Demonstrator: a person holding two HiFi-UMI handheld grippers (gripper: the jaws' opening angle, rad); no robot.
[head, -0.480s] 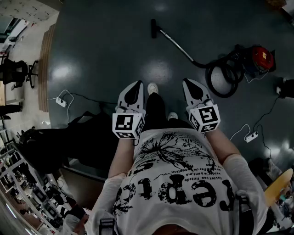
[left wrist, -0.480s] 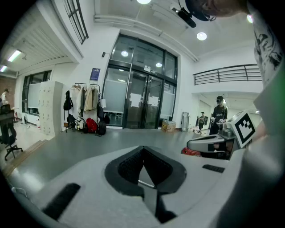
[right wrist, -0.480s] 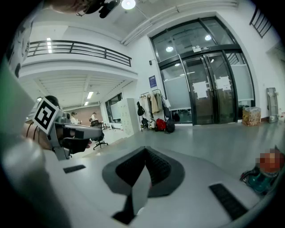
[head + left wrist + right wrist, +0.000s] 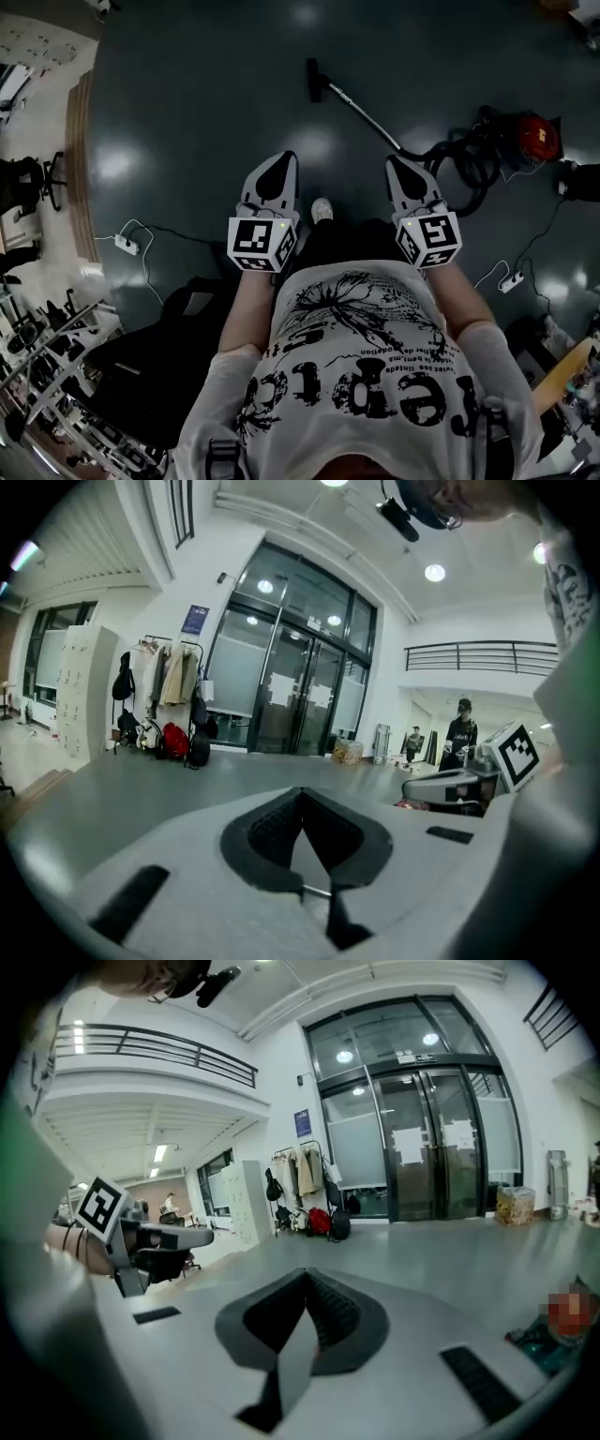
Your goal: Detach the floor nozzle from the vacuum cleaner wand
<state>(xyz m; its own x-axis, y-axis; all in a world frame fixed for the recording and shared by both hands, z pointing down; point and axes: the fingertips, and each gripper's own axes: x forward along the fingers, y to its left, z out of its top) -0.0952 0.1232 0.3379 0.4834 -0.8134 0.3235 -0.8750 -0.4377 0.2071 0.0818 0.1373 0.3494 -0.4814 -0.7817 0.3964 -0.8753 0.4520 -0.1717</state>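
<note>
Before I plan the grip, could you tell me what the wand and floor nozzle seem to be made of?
The wand: probably metal, a thin pale tube with slight sheen. The floor nozzle: likely matte black plastic, too small to be sure.

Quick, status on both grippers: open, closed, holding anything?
Left gripper: closed, holding nothing.
Right gripper: closed, holding nothing.
</note>
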